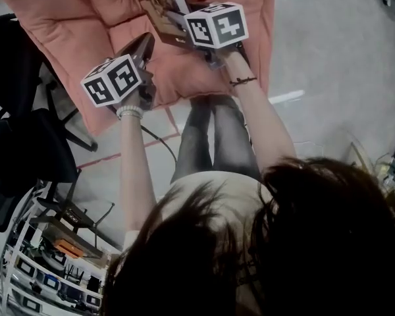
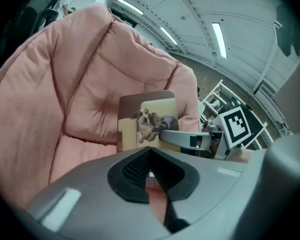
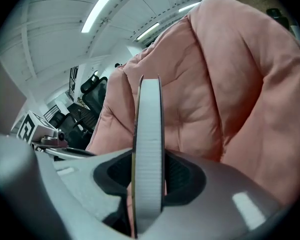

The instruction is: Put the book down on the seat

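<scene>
Right gripper point(image 3: 150, 176): jaws about half open, clamped on the book point(image 3: 149, 134). The book stands on edge, long axis upright, pages toward the camera. It hangs clear above the seat point(image 1: 66, 18), whose pink pad lies below and ahead, so 1 hand carries the whole move. Left gripper point(image 2: 150, 156): jaws together, empty, just beside, facing the dog cover. Both forearms are outstretched, tools pitched down.

Long strip lights point(image 2: 219, 39) are glowing across a pale panelled ceiling point(image 2: 190, 4). Below, a grey floor point(image 1: 329, 51) is carrying a red tape line point(image 1: 118, 155) — a black office chair point(image 1: 20, 143) is standing at the left, beside a cluttered rack point(image 1: 52, 268).
</scene>
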Tool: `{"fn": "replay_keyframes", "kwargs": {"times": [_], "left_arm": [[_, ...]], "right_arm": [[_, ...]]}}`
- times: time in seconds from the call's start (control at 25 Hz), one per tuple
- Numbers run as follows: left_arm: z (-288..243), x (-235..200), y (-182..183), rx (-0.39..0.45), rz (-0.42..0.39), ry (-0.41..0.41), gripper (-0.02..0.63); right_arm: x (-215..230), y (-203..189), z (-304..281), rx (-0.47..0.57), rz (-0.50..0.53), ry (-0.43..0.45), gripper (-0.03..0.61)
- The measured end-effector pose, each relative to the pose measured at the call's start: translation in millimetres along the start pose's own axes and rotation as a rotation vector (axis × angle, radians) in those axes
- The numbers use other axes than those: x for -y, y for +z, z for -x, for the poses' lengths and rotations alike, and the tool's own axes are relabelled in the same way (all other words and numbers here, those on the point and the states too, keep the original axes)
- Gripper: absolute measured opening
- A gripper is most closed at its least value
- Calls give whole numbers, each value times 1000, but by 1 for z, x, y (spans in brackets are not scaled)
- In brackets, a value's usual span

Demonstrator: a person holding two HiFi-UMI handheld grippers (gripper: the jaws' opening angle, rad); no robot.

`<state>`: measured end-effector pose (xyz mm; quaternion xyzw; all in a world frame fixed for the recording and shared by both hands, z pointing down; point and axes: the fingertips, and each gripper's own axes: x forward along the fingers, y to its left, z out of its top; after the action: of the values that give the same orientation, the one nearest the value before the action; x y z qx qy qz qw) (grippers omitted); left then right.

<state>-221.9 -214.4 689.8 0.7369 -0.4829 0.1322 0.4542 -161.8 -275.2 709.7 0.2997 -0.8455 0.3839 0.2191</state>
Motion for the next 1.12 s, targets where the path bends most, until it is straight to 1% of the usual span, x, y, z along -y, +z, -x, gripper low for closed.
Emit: {"fn": "replay_keyframes", "kwargs": {"times": [0.24,0.52,0.68,0.84,1.12], "left_arm": [[-28,-39,-31,-42,31,16,0],[-44,-50,-49,-77,69,24,0],[-51,-51,-53,-84,75,26,0],[-56,-57,-62,-93,77,28,0],[-54,-59,-67,-107,81,30,0]], "right_arm": [[22,-29,-40,-26,7,13,149],[25,-43,-57,-57,9,25,149],[31,-53,-62,-86,27,16,149],[37,-61,-67,-77,9,13,149],[39,-62,-66,-77,4,1,150]]}}
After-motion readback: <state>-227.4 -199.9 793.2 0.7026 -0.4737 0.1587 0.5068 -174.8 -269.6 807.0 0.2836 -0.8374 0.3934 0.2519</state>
